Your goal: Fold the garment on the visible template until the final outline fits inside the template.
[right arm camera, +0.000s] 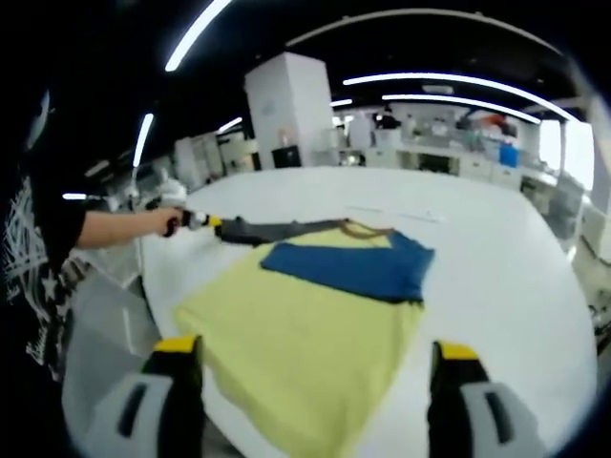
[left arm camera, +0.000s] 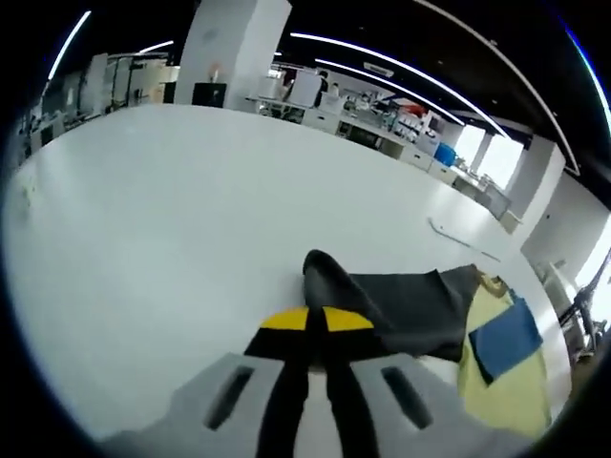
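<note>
We record the garment as a soft cloth piece in three colours: a pale yellow body, a blue rectangular panel and a dark grey sleeve section. It lies on the white table. The yellow body is spread flat nearest the table's front edge. The blue panel lies on top of the yellow, further in. The grey section is stretched taut sideways, away from the yellow; its end is lifted into a peak off the table.
</note>
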